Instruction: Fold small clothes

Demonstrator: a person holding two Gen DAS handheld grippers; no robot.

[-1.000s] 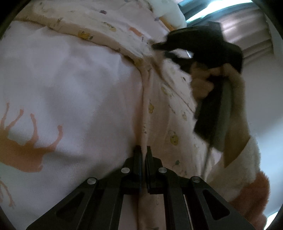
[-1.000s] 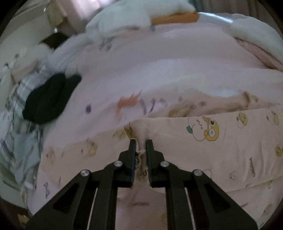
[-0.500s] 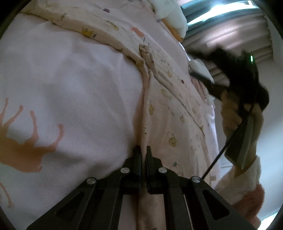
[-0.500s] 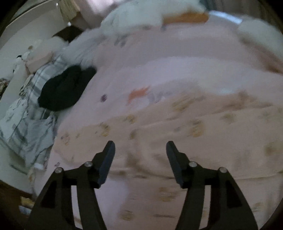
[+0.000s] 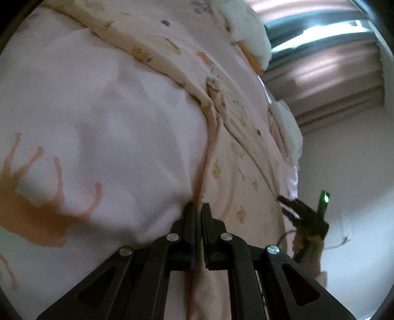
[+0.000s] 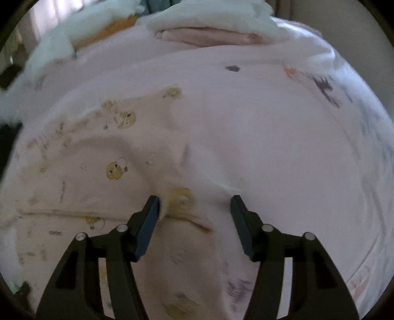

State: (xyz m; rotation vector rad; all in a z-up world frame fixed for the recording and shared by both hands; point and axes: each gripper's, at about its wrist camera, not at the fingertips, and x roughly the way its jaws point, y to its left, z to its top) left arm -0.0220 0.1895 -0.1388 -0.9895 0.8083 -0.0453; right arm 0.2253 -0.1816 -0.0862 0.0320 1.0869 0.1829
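Note:
A small pale peach garment (image 5: 236, 152) printed with yellow bears lies stretched along the pink bed cover (image 5: 98, 137). My left gripper (image 5: 199, 209) is shut on a fold at the garment's near edge, and the cloth runs down between its fingers. In the left wrist view my right gripper (image 5: 291, 209) hangs at the garment's far right end, held by a hand in a fluffy sleeve. In the right wrist view the right gripper (image 6: 194, 204) stands open just above a corner of the garment (image 6: 115, 169) with a bear print. Its pads touch nothing.
The bed cover (image 6: 258, 123) spreads out to the right with purple and orange animal prints. A folded pink cloth (image 6: 209, 37) under white fluffy bedding (image 6: 221, 14) lies at the far side. An orange item (image 6: 113, 27) is at the back left. Window blinds (image 5: 332, 73) stand beyond the bed.
My right gripper let go of the garment's edge, opened, and swept fast along the garment to its other end. The left gripper kept its grip and stayed put.

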